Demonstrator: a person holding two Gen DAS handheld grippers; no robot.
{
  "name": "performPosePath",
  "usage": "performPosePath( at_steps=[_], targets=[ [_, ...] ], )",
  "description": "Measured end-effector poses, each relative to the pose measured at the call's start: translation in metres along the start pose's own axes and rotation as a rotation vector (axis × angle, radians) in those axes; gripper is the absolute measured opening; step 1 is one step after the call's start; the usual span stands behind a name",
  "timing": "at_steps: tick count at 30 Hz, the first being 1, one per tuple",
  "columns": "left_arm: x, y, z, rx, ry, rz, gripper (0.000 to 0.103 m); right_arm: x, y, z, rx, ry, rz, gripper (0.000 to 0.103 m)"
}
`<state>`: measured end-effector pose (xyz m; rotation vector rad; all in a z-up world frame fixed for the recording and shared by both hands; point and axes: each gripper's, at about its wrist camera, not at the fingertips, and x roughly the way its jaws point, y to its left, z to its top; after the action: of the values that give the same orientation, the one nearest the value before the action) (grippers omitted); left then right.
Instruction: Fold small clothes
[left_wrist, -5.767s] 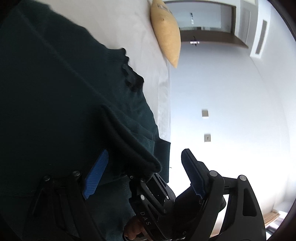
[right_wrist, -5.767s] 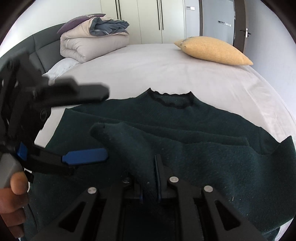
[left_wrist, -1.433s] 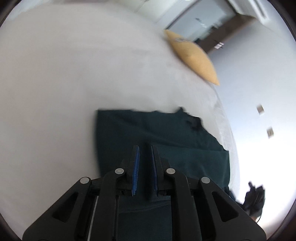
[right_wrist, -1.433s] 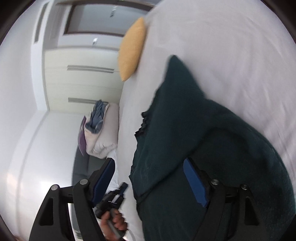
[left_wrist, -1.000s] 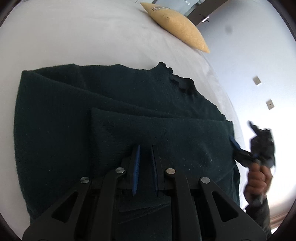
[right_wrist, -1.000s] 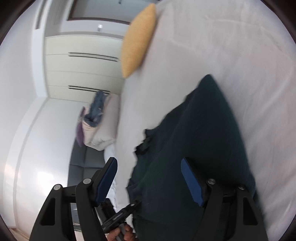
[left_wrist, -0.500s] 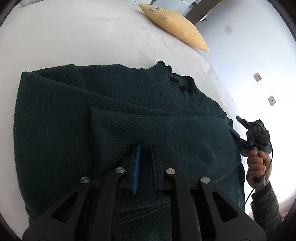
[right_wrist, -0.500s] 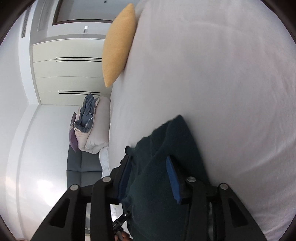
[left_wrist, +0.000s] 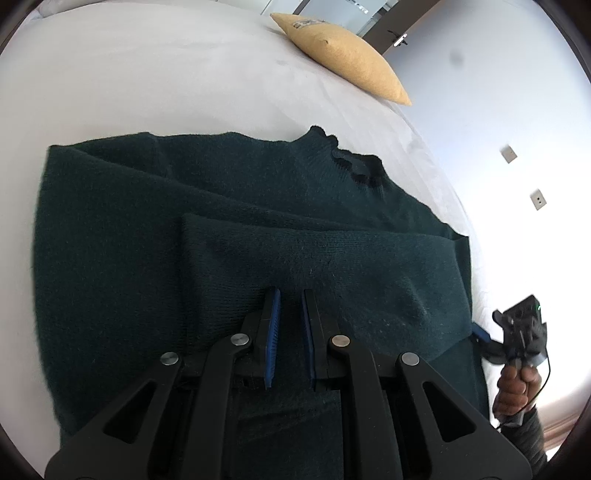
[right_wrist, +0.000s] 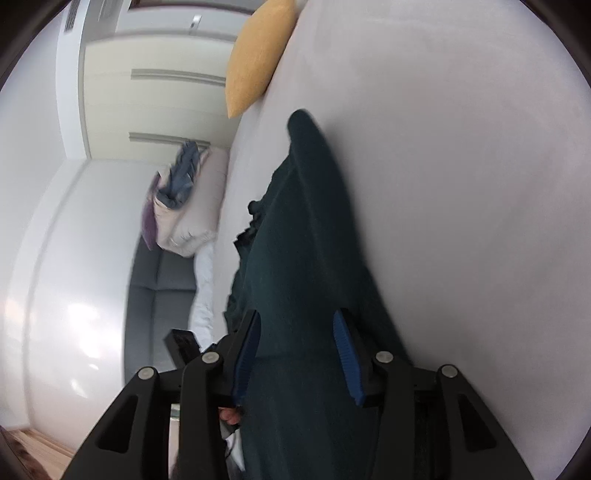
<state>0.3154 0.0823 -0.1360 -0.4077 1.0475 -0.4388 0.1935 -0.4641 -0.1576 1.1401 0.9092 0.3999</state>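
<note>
A dark green knit sweater (left_wrist: 155, 229) lies on the white bed (left_wrist: 147, 81), one sleeve folded across its body. My left gripper (left_wrist: 290, 295) hovers over the folded sleeve, its blue pads a narrow gap apart with nothing between them. My right gripper (right_wrist: 295, 321) is open, its jaws on either side of the sweater's right edge (right_wrist: 306, 240). It also shows at the right edge of the left wrist view (left_wrist: 521, 332), held by a hand.
A yellow pillow (left_wrist: 343, 70) lies at the far side of the bed, also in the right wrist view (right_wrist: 255, 59). Folded bedding (right_wrist: 181, 206) is stacked by a grey headboard (right_wrist: 159, 299). White wardrobe doors (right_wrist: 155, 103) stand behind.
My right gripper has opened wider again and the view has swung, so more of the sweater's edge lies between its jaws. My left gripper has barely moved.
</note>
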Motion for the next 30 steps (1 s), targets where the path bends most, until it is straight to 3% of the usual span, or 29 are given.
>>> performPosePath(
  at_steps=[1, 3, 5, 10, 13, 14, 15, 18, 20, 22, 26, 30],
  targets=[
    [-0.007, -0.002, -0.002, 0.002, -0.007, 0.019, 0.012, -0.013, 0.001, -0.006, 0.004, -0.025, -0.024, 0.048],
    [-0.03, -0.01, -0.012, 0.042, -0.03, 0.075, 0.012, -0.035, 0.008, -0.022, -0.02, -0.059, -0.036, 0.063],
    [-0.054, -0.013, -0.024, 0.063, -0.059, 0.075, 0.012, -0.058, 0.019, -0.046, -0.074, -0.086, -0.083, 0.074],
    [-0.125, -0.005, -0.075, 0.028, -0.1, 0.033, 0.012, -0.085, 0.031, -0.104, -0.181, -0.052, -0.182, 0.075],
    [-0.152, 0.005, -0.112, -0.011, -0.081, 0.024, 0.013, -0.098, 0.034, -0.136, -0.233, -0.049, -0.253, 0.075],
    [-0.158, 0.009, -0.123, -0.023, -0.073, 0.025, 0.016, -0.104, 0.033, -0.147, -0.243, -0.052, -0.268, 0.075],
    [-0.168, 0.015, -0.141, -0.041, -0.071, 0.035, 0.025, -0.107, 0.032, -0.153, -0.248, -0.055, -0.278, 0.075],
    [-0.189, 0.033, -0.183, -0.137, -0.09, 0.025, 0.083, -0.116, 0.031, -0.173, -0.275, -0.061, -0.325, 0.075],
    [-0.2, 0.044, -0.206, -0.22, -0.107, 0.006, 0.086, -0.118, 0.03, -0.182, -0.29, -0.049, -0.342, 0.075],
    [-0.201, 0.051, -0.231, -0.268, -0.057, -0.043, 0.086, -0.117, 0.027, -0.188, -0.295, -0.03, -0.372, 0.075],
    [-0.201, 0.044, -0.267, -0.256, -0.021, -0.059, 0.086, -0.119, 0.026, -0.201, -0.307, -0.016, -0.385, 0.075],
    [-0.203, 0.046, -0.281, -0.274, -0.013, -0.086, 0.086, -0.124, 0.02, -0.212, -0.29, -0.008, -0.374, 0.075]
  ],
)
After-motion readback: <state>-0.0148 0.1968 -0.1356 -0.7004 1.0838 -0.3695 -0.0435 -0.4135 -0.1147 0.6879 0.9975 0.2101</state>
